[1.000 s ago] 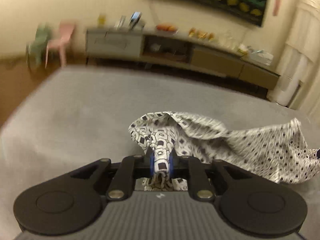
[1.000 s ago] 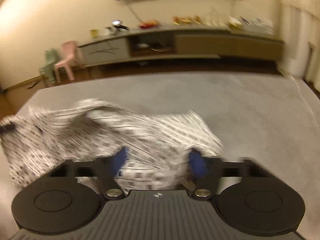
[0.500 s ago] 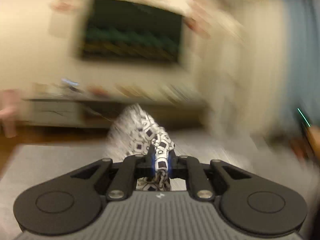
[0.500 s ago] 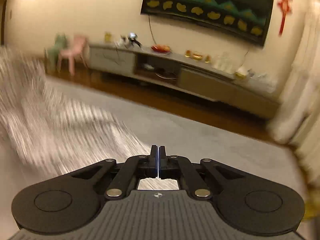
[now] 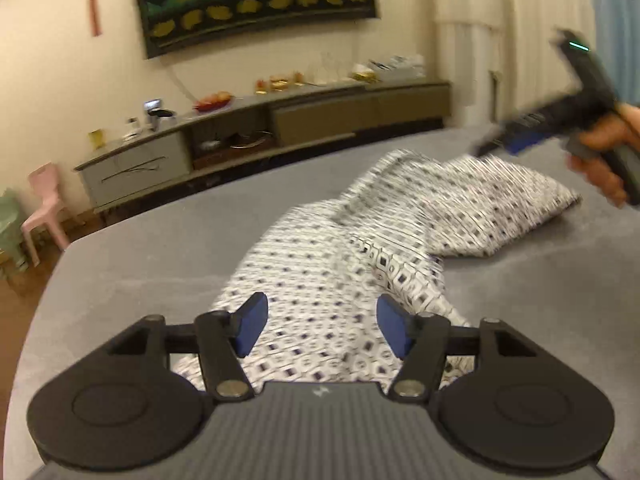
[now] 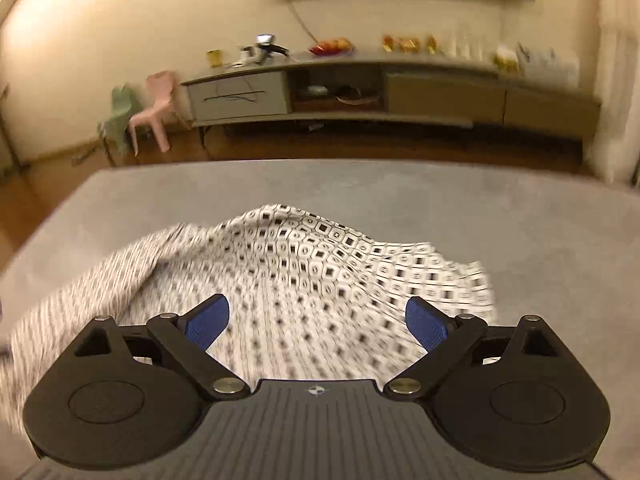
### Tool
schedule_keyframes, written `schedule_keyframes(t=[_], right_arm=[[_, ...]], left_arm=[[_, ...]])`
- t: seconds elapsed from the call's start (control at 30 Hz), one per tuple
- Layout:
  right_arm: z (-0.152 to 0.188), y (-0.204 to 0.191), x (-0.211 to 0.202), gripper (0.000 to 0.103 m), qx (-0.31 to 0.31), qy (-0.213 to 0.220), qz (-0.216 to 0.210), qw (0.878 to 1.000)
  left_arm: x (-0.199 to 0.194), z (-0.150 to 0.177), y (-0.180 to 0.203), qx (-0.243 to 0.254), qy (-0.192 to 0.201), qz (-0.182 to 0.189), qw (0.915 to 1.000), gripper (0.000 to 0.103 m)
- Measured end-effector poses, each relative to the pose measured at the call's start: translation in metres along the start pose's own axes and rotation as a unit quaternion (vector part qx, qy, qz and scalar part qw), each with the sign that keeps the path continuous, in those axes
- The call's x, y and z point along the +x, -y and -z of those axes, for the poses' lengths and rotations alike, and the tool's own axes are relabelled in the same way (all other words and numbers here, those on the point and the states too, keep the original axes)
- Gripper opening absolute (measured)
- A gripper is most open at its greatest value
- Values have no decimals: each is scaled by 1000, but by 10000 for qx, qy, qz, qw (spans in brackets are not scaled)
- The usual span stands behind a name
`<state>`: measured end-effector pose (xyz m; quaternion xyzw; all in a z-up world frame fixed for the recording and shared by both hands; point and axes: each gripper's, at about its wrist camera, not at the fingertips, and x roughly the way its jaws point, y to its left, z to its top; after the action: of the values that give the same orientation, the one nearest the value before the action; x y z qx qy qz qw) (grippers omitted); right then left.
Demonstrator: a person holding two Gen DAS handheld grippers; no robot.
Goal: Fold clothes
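Garment [image 5: 352, 248] w/ black-and-white square print lies crumpled on grey bed surface [image 5: 160, 248]; it runs from just in front of left gripper [image 5: 320, 324] toward far right, one end bunched and raised near bed's right side. Left gripper's blue pads [image 5: 250, 320] stand wide apart, nothing between them but cloth lying below; not gripping. Right gripper [image 6: 316, 320] likewise spread wide, pads [image 6: 208, 320] apart, hovering over the fabric [image 6: 304, 276], holding nothing. In left wrist view the right gripper [image 5: 516, 140] shows at upper right, blurred, held by a hand [image 5: 604, 152], just above garment's raised end. Beyond bed: long low TV cabinet [image 6: 380, 92] along wall, pink chair [image 6: 154, 108] to its left; dark wall hanging [image 5: 256, 0] above.
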<state>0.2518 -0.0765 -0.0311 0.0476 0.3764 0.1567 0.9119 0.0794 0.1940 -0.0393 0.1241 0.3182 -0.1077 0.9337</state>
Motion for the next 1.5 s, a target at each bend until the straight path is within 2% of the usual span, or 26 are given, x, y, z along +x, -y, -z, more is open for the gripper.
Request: schedule_keyframes(t=[0.13,0.2,0.23,0.3,0.33,0.37,0.4,0.47,0.5,0.53,0.57,0.6,0.7,0.77,0.83,0.87,0.97,1.0,1.03,1.07,1.13,1.2,1.23,1.27,1.37,1.5], right_arm=[[-7,18,38,95,547,-170,238,9981],[-9,13,45,92,671,-244,23,9974],[-9,10,49,92,734,-281,-85,9969],[-4,-14,42,91,701,-403,-891,9927],[2,-32,40,90,583,-514,-1310,9883],[8,-52,40,89,421,-647,-1707,9823],[14,-73,43,84,234,-797,-2021,9758],[23,-98,51,58,-91,-988,-2150,9716],[28,-109,55,30,-247,-1070,-2173,9699],[32,-121,59,19,-402,-1152,-2195,9680],[37,-132,63,6,-557,-1234,-2216,9657],[39,-136,61,2,-646,-1217,-2177,9662],[46,-138,28,0,-700,-983,-2215,9677],[61,-141,1,0,-674,-1025,-2427,9623],[73,-140,-21,0,-637,-1054,-2540,9593],[75,-136,-26,0,-607,-1058,-2501,9605],[81,-123,-41,1,-518,-1067,-2381,9640],[83,-118,-46,4,-488,-1070,-2342,9651],[85,-114,-52,8,-458,-1073,-2302,9661],[87,-109,-57,22,-428,-1076,-2262,9672],[81,-95,-65,65,-331,-921,-2036,9742],[57,-78,-61,76,-390,-553,-1508,9863],[46,-72,-55,78,-516,-439,-1269,9896],[37,-69,-48,79,-621,-369,-1093,9914],[12,-64,-23,90,-907,-226,-678,9933],[-14,-39,27,92,-494,-316,-215,9980]], left_arm=[[29,1,19,344,-274,285,9986,61],[48,7,22,421,-603,128,9972,50],[54,11,21,413,-726,88,9965,37],[59,16,16,375,-810,123,9959,26],[57,15,13,352,-768,138,9963,12],[53,14,9,299,-721,157,9968,7],[48,12,0,108,-652,248,9975,6],[35,5,-26,-408,-386,450,9974,4],[26,2,-42,-679,-186,510,9962,3],[18,0,-60,-1023,23,516,9934,3],[12,-2,-84,-1480,236,438,9877,3],[6,0,-111,-1997,456,335,9782,3],[-9,16,-182,-3292,1033,-107,9385,3],[-6,34,-214,-3989,969,-793,9084,4],[2,57,-238,-4691,657,-1364,8701,4],[5,63,-244,-4794,472,-1572,8621,10],[0,58,-236,-4503,115,-1986,8705,27],[-10,53,-223,-4299,223,-2063,8787,29],[-24,46,-206,-4025,442,-2103,8899,40],[-37,39,-188,-3746,660,-2139,8998,58],[-65,25,-154,-3173,1093,-2204,9159,70],[-60,10,-112,-2330,1063,-1457,9556,72],[-49,5,-91,-1925,928,-1086,9708,71],[-34,2,-74,-1565,715,-933,9807,70],[10,-2,-29,-567,36,-660,9962,64],[42,5,1,-112,-452,-60,9989,65]])
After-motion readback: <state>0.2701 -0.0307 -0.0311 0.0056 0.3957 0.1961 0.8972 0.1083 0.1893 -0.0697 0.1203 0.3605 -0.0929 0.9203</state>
